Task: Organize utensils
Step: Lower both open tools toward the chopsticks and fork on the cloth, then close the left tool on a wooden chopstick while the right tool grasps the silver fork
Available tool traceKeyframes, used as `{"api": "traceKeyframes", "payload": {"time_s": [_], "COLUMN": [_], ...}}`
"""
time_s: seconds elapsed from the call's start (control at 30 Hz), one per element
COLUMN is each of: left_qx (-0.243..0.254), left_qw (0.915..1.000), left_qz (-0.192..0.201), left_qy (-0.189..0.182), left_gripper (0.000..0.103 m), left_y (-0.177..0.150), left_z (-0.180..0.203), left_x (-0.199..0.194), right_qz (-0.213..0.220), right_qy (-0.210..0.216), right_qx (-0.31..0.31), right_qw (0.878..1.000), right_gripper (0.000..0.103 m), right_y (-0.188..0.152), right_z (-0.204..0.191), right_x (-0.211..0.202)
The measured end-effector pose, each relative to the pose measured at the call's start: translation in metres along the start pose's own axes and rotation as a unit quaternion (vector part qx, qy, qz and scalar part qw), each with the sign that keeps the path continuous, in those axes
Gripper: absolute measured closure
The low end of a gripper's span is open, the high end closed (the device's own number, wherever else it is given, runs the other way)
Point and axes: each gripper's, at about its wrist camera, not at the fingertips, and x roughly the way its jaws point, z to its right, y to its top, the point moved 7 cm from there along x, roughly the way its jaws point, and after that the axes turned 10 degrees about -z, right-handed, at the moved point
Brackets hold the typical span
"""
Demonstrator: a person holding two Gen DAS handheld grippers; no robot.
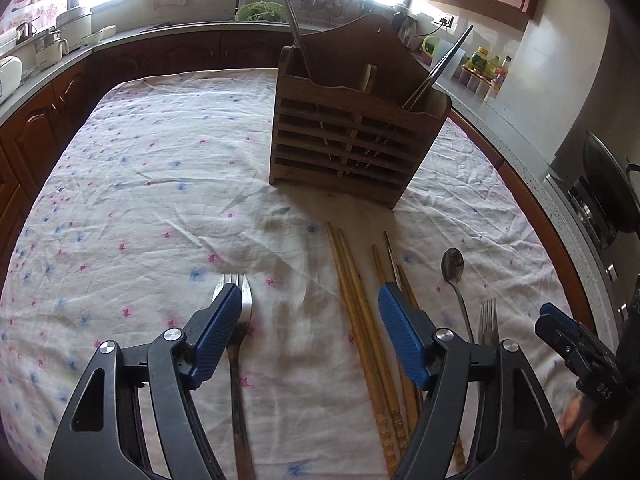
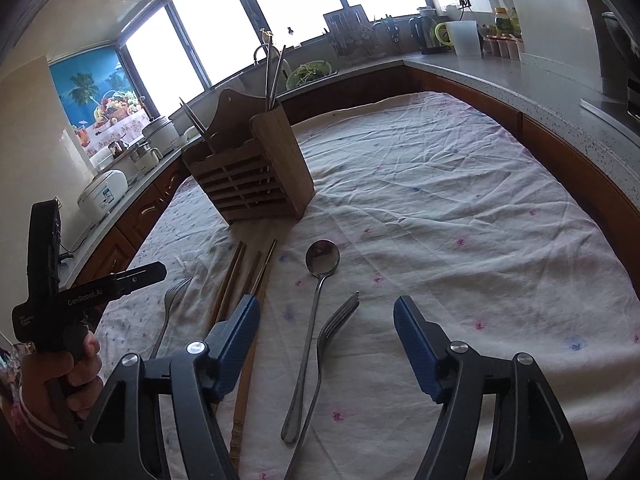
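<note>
Both my tongs are released, nothing gripped. Left tongs (image 1: 310, 320) straddle the chopsticks (image 1: 356, 304) bottom centre; right tongs (image 2: 326, 330) hang over spoon (image 2: 320, 264) and fork (image 2: 336, 320). Risk: grabbing two together, or tipping the wooden holder (image 1: 348, 140) up top.

Lit by daylight from the windows (image 2: 224, 28), blown out to white in both views. Soft, faint shadows on the tablecloth (image 1: 160, 200) beside the wooden holder (image 1: 352, 140). Strong fisheye bending at the edges, dark vignetted corners. Mostly sharp; slight softness at the rims.
</note>
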Motion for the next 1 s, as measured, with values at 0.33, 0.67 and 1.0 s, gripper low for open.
{"api": "traceKeyframes", "payload": {"time_s": [0.33, 0.67, 1.0], "left_qx": [0.028, 0.096, 0.153], "left_qw": [0.9979, 0.9899, 0.9788], "left_qz": [-0.057, -0.104, -0.135], "left_qy": [-0.015, -0.01, 0.021], "left_gripper": [0.07, 0.089, 0.089], "left_y": [0.026, 0.017, 0.033], "left_z": [0.021, 0.027, 0.044], "left_x": [0.056, 0.078, 0.093], "right_qz": [-0.036, -0.064, -0.088], "right_qy": [0.001, -0.003, -0.007], "right_qx": [0.006, 0.007, 0.004], "right_qw": [0.999, 0.998, 0.996], "right_gripper": [0.053, 0.071, 0.076], "right_y": [0.001, 0.0, 0.003], "right_z": [0.005, 0.009, 0.011], "right_x": [0.029, 0.049, 0.061]}}
